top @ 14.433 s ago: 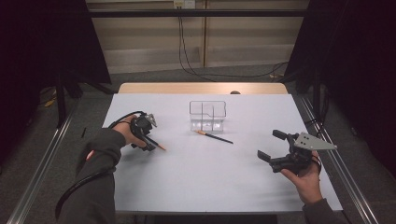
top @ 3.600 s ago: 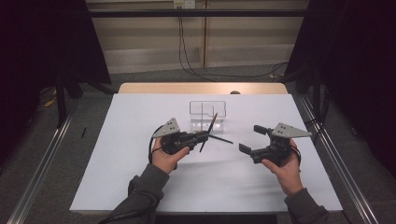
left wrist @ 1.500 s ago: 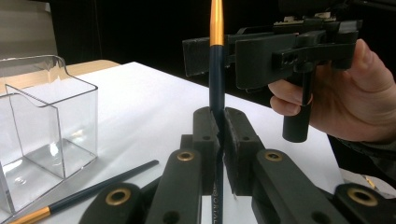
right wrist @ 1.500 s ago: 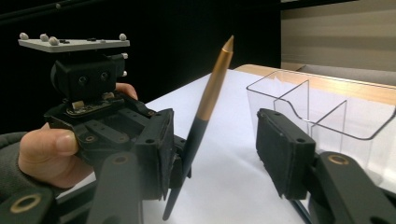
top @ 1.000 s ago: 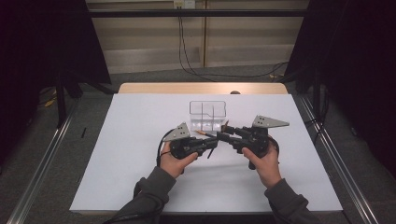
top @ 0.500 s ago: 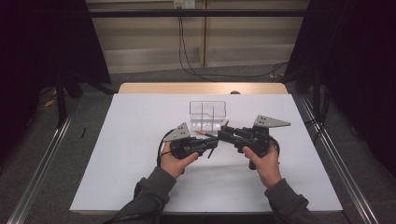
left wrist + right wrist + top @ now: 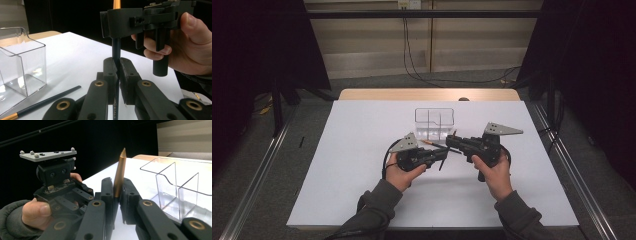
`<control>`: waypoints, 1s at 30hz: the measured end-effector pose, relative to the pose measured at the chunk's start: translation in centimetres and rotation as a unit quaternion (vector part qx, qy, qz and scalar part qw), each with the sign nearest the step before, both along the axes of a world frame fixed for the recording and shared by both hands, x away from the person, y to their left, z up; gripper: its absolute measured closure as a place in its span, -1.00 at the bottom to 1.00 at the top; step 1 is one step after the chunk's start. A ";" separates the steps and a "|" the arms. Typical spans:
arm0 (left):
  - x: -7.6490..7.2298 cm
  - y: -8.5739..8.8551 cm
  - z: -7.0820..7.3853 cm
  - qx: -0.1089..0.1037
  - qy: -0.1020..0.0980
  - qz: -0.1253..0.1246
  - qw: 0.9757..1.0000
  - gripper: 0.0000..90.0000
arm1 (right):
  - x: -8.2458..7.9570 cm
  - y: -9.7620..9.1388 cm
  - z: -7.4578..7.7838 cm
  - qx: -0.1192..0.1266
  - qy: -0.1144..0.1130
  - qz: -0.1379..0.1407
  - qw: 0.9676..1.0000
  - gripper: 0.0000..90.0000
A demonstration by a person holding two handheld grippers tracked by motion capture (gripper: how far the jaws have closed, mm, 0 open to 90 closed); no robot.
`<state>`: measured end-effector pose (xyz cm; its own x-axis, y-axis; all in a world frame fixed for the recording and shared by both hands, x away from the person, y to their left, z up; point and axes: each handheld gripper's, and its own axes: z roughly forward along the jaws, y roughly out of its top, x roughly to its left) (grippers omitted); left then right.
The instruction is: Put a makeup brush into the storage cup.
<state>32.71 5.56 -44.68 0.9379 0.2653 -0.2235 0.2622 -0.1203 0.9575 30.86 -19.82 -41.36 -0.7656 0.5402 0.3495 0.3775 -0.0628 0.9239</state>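
Desk [image 7: 337, 190] with white covering, seen from the high view, reading from left to right. At left of centre, the person's left hand [image 7: 399, 175] carries the left gripper [image 7: 443, 154], which points rightward toward the middle of the desk. Its jaws are clenched on a dark pencil [image 7: 438, 146]; in the left gripper view the pencil [image 7: 116, 51] rises upright from between the closed jaws, its barrel pinched between the two pads, and its orange-gold upper end passes behind the other gripper. A second pencil [image 7: 42, 102], dark with a gold end, lies flat on the desk [image 7: 75, 57] at lower left of that view, just beside the clear box.

Behind the two grippers, toward the far edge of the desk, stands a clear plastic box [image 7: 434, 120] with inner partitions; it stands near the grippers but apart from them. In the right gripper view the box [image 7: 175, 187] stands at right, its dividers upright, and nothing can be made out inside it.

At right of centre, the person's right hand [image 7: 493, 172] carries the right gripper [image 7: 451, 141], which points leftward and meets the left gripper tip to tip. Its jaws have just been closing and now grasp the same pencil at its gold pointed end [image 7: 119, 173], which stands up between the pads in the right gripper view. The pencil is thus held by both grippers at once, above the desk and in front of the box.
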 end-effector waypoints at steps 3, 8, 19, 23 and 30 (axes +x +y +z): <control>0.0 0.0 0.0 -0.002 0.003 0.000 1.000 0.87 | -0.1 0.2 0.1 -0.001 0.000 -0.002 1.000 0.85; 0.0 0.1 0.0 -0.008 0.008 0.002 1.000 0.87 | 0.1 0.3 0.2 0.000 -0.001 0.001 1.000 0.86; 0.1 0.0 -0.1 -0.018 0.015 0.001 1.000 0.87 | 0.2 0.3 0.2 0.005 -0.007 0.000 1.000 0.86; 0.2 0.1 -0.2 -0.020 0.016 0.001 1.000 0.87 | 0.1 0.4 0.2 0.004 -0.013 -0.001 1.000 0.86; 0.3 0.2 -0.2 -0.021 0.019 -0.002 1.000 0.87 | 0.2 0.6 0.2 -0.001 -0.020 0.003 1.000 0.86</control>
